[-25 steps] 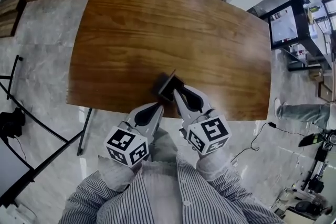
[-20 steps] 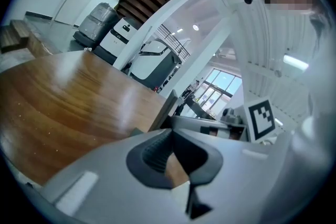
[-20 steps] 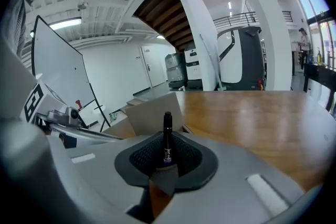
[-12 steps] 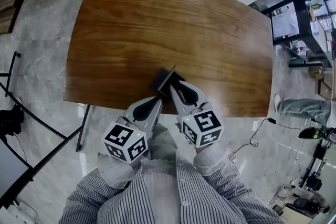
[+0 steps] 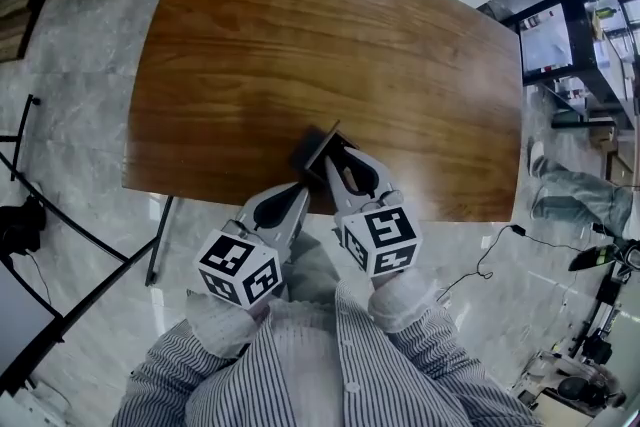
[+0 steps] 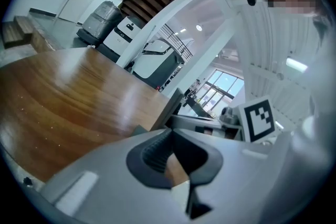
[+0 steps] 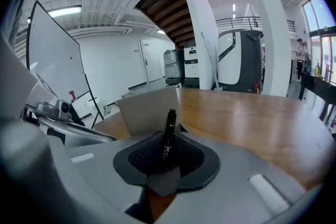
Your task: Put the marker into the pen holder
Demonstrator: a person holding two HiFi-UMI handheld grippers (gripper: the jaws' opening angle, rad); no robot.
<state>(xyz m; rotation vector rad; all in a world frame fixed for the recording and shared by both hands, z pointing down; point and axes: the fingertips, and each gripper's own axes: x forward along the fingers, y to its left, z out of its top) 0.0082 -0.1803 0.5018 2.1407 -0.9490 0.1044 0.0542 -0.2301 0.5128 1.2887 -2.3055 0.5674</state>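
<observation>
- L gripper [image 6: 170, 132]: jaws pressed together at tips, pinching thin grey wall of pen holder [image 6: 174, 108].
- R gripper [image 7: 166, 157]: jaws spread, just been opening; pads clear of marker [image 7: 169, 131], which stands upright btwn them, lower end down in pen holder.
- Pen holder sits at table's [image 5: 300, 35] near edge, approx. mid-length.

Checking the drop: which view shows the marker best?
The right gripper view: the marker stands upright between the right gripper's jaws, which have just been opening. In the head view it cannot be made out; the left gripper view shows none of it.
</observation>
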